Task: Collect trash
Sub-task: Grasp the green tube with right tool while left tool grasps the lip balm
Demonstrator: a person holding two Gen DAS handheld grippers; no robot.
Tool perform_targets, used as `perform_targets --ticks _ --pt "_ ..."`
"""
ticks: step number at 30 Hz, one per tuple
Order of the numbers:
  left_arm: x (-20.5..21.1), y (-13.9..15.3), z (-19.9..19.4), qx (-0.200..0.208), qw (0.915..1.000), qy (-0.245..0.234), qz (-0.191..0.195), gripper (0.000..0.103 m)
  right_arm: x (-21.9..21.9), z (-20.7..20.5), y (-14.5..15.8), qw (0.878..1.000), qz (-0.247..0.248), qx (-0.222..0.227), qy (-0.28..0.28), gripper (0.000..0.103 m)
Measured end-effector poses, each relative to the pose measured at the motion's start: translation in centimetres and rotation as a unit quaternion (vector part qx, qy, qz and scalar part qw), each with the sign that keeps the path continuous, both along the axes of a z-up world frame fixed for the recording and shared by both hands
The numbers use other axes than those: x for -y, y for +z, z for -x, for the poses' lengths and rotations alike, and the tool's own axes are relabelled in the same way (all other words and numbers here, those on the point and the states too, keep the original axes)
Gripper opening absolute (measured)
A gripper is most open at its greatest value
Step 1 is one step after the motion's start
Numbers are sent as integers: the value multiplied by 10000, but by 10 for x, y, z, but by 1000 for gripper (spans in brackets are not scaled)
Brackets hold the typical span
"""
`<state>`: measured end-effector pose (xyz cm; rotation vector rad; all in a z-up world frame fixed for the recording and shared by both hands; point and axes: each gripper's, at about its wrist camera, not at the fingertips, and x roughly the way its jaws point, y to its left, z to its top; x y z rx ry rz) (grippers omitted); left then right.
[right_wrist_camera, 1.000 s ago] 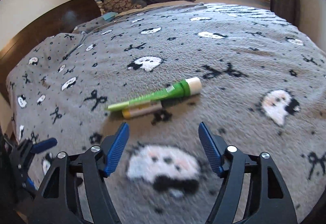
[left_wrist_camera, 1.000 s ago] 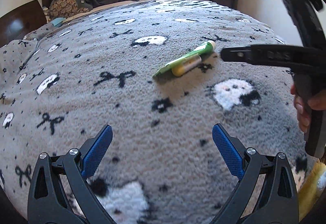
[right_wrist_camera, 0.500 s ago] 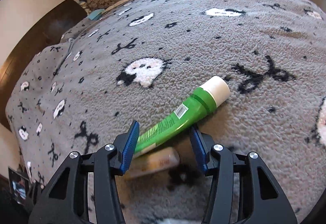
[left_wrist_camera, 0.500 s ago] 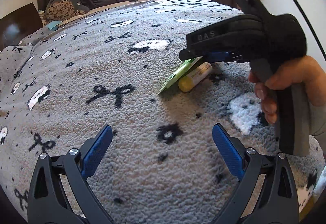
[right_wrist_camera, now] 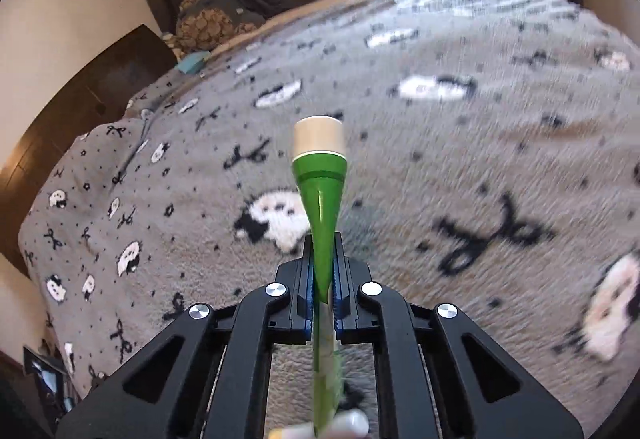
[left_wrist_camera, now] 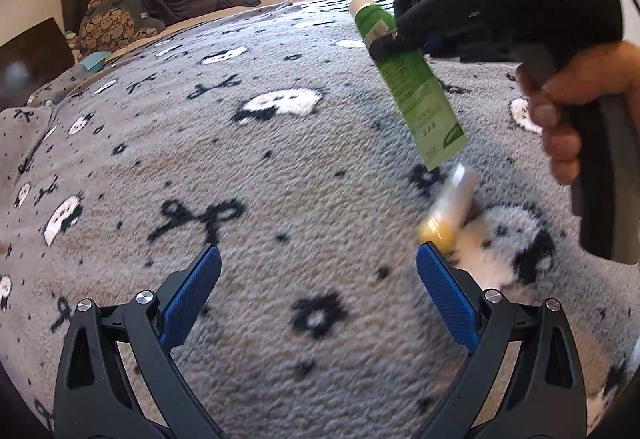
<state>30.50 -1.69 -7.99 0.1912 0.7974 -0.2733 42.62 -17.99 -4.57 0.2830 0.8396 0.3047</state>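
Note:
My right gripper (right_wrist_camera: 322, 271) is shut on a green tube (right_wrist_camera: 320, 195) with a white cap, held off the bed with the cap pointing away. In the left wrist view the green tube (left_wrist_camera: 416, 91) hangs from the right gripper (left_wrist_camera: 394, 41) at the upper right. A small yellow and white tube (left_wrist_camera: 446, 207) lies blurred on the grey blanket (left_wrist_camera: 260, 167) just beyond my left gripper's right finger. My left gripper (left_wrist_camera: 318, 299) is open and empty, low over the blanket.
The grey patterned blanket (right_wrist_camera: 480, 159) covers the whole bed. A patterned cushion (left_wrist_camera: 112, 23) and a dark wooden headboard (right_wrist_camera: 80, 111) lie at the far left. Dark curtains and a bright window stand beyond the bed.
My right gripper closed on the green tube and lifted it off the blanket. The yellow tube shifted toward my left gripper, which moved closer over the bed.

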Motion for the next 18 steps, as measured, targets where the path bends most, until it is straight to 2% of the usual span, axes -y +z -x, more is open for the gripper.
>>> perform_targets --ticks 4,8,12,15,17,18 --pt "20 2 -8 -76 9996 -200 182 93 12 8 20 9984 518 203 91 8" --pt "36 8 4 -53 9980 -484 398 93 35 22 29 9957 868 306 137 8" --pt "62 11 17 -16 9949 -959 325 92 62 40 29 9936 1074 330 134 8" --pt "87 4 18 -18 9935 -1135 -84 78 74 49 24 9939 1054 262 162 8" --pt "96 -5 13 -218 9928 -1166 -141 52 82 59 18 9941 1041 210 217 8" --pt "98 -11 10 -394 9924 -1158 -101 45 83 63 17 9938 1064 200 236 8"
